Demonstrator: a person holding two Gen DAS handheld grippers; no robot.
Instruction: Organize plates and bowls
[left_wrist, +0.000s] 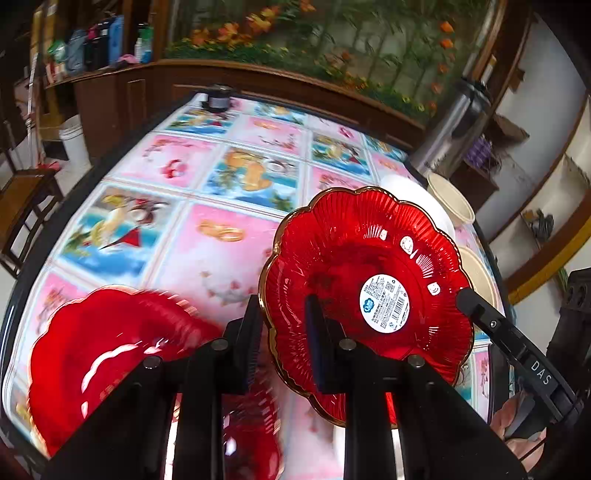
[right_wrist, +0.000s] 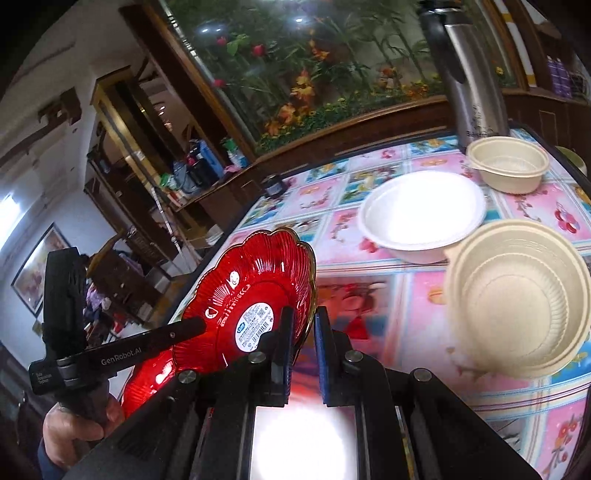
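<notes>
The left gripper (left_wrist: 282, 339) pinches the gilt rim of a red scalloped plate (left_wrist: 354, 266), held tilted above the worktop (left_wrist: 207, 173). The right gripper (right_wrist: 303, 345) clamps the same plate's opposite edge. Beyond the plate on the worktop sit a white bowl (right_wrist: 421, 214) and cream bowls (right_wrist: 517, 295).

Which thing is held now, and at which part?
Both grippers, left gripper and right gripper, pinch the red plate by its scalloped rim, on opposite edges, tilted above the table.
</notes>
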